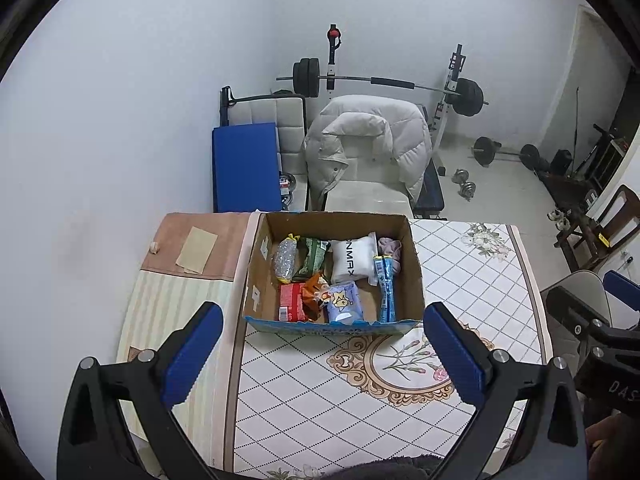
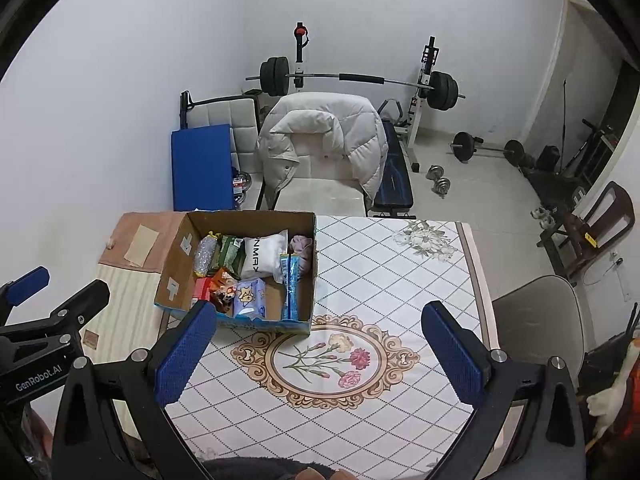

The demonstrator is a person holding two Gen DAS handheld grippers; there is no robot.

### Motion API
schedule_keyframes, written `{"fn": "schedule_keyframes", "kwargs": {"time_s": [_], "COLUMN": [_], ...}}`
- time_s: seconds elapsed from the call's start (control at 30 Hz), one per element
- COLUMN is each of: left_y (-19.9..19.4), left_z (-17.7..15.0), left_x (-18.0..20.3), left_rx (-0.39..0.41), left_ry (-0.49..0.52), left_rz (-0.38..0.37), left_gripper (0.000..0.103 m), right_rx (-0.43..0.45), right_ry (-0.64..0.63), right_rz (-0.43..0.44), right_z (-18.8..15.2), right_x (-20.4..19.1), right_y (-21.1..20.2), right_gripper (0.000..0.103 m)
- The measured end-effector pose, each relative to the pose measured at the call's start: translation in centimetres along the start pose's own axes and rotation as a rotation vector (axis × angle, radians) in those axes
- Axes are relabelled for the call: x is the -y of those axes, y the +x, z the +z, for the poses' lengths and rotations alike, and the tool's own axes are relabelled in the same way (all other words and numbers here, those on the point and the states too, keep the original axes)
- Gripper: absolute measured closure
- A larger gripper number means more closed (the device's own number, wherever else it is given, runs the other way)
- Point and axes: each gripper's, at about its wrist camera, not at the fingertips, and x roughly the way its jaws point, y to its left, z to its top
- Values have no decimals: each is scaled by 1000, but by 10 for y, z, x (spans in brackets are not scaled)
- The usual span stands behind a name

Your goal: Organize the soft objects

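An open cardboard box [image 1: 256, 264] [image 2: 176, 268] stands on the table and holds several soft packs: a white pouch [image 1: 354, 260] [image 2: 262, 258], a light blue tissue pack [image 1: 344, 300] [image 2: 249, 296], a blue sachet strip [image 1: 386, 288] [image 2: 290, 284], a red pack [image 1: 291, 300], a green pack [image 1: 312, 256] and a lilac cloth [image 1: 392, 248] [image 2: 302, 246]. My left gripper [image 1: 322, 354] is open and empty, just short of the box. My right gripper [image 2: 320, 356] is open and empty over the flower medallion, right of the box.
The table wears a diamond-pattern floral cloth [image 2: 380, 280]; a striped mat [image 1: 172, 300] lies at its left. Behind stand a chair with a white puffer jacket [image 1: 368, 140], a blue pad [image 1: 246, 166], a barbell rack [image 1: 384, 84]. A grey chair [image 2: 540, 320] is right.
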Motion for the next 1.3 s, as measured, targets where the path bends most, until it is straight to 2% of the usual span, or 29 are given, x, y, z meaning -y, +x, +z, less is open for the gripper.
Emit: {"fn": "schedule_keyframes", "kwargs": {"time_s": [0.63, 1.3], "left_y": [-7, 3], "left_z": [2, 1], "left_x": [4, -3], "left_rx": [4, -8], "left_ry": [5, 11], "left_rz": [4, -8], "left_gripper": [0, 0], "right_rx": [14, 8], "right_ry": [-2, -2], "right_rz": [-23, -33], "right_z": [2, -1], "right_x": [0, 1], "right_y": [-9, -7], "right_gripper": [0, 0]}}
